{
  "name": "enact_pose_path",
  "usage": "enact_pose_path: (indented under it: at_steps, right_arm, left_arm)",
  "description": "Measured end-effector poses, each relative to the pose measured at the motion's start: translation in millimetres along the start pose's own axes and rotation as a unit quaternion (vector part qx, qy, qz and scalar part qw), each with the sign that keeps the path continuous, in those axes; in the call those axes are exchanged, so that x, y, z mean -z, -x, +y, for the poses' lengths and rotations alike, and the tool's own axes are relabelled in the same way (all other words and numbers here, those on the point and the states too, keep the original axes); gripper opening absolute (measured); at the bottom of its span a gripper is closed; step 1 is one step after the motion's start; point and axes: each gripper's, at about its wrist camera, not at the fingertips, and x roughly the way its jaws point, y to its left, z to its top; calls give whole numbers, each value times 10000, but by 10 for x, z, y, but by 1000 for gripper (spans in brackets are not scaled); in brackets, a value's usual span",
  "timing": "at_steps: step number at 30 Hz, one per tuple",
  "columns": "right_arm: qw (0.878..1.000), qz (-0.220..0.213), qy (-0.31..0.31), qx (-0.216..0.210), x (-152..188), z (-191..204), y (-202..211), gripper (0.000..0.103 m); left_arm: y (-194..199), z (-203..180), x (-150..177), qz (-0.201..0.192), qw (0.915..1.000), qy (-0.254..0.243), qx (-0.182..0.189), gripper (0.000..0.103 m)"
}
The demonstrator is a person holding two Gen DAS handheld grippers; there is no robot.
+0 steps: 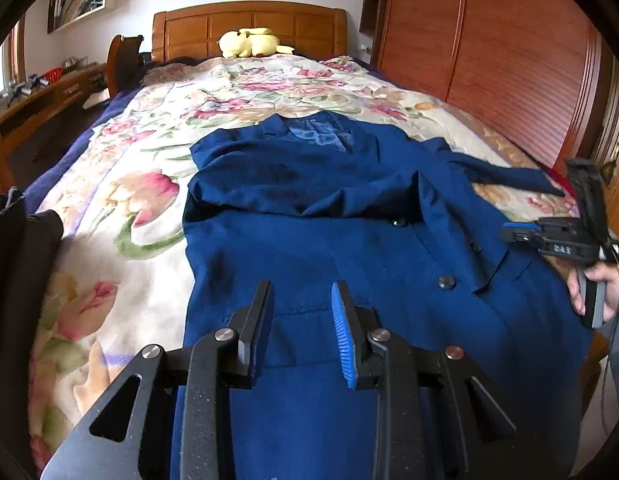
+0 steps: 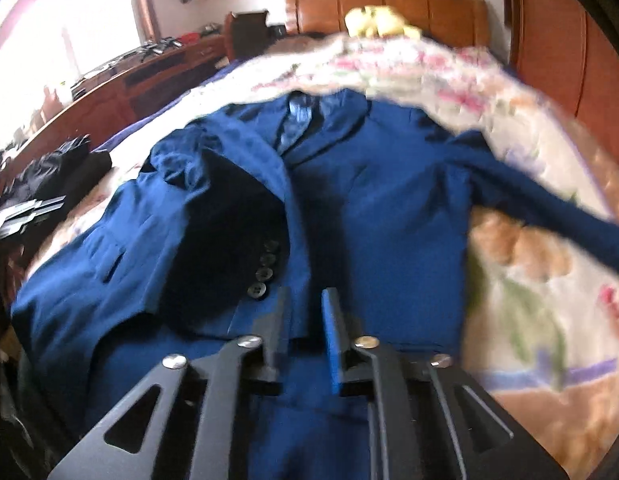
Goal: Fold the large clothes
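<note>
Black fingers of the left gripper [image 1: 301, 292] hang nearest the lens, spread a little apart with nothing between them, over the lower front of the blue jacket [image 1: 349, 240]; right gripper [image 2: 305, 300] likewise parted, empty, above the jacket's hem, its view blurred; jacket lies face up on the floral quilt [image 1: 129, 184], collar toward the headboard [image 1: 249, 28], one sleeve folded across the chest with its cuff buttons [image 2: 265, 268] showing, the other sleeve [image 2: 549, 208] stretched out sideways over the quilt; front buttons [image 1: 446, 282] visible down the placket; right gripper's body appears at the left view's edge, held by a hand [image 1: 597, 292]; yellow plush toy [image 1: 249, 42] sits against the headboard; wooden wardrobe [image 1: 489, 60] beside the bed; dark clothing [image 2: 53, 176] lies near the quilt's far side; desk [image 1: 33, 104] by the window.
</note>
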Motion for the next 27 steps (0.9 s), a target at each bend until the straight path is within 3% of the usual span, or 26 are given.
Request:
enact_pose_path:
  at_steps: [5, 12, 14, 17, 21, 27]
  right_arm:
    - [9990, 446, 26, -31, -14, 47, -377, 38]
    - [9988, 474, 83, -38, 18, 87, -428, 37]
    - [9985, 478, 230, -152, -7, 97, -419, 19]
    - [9978, 344, 572, -61, 1, 153, -343, 6]
    - [9984, 68, 550, 80, -69, 74, -129, 5]
    - [9976, -156, 251, 630, -215, -260, 96, 5]
  left_arm:
    - [-81, -30, 142, 148, 9998, -64, -127, 30]
    - [-337, -3, 333, 461, 9983, -40, -342, 31]
    - [-404, 14, 386, 574, 9980, 33, -269, 31]
    - [-432, -5, 447, 588, 9978, 73, -294, 30]
    - [-397, -24, 489, 488, 9983, 58, -328, 31]
    - [-348, -25, 506, 406, 9981, 37, -454, 30]
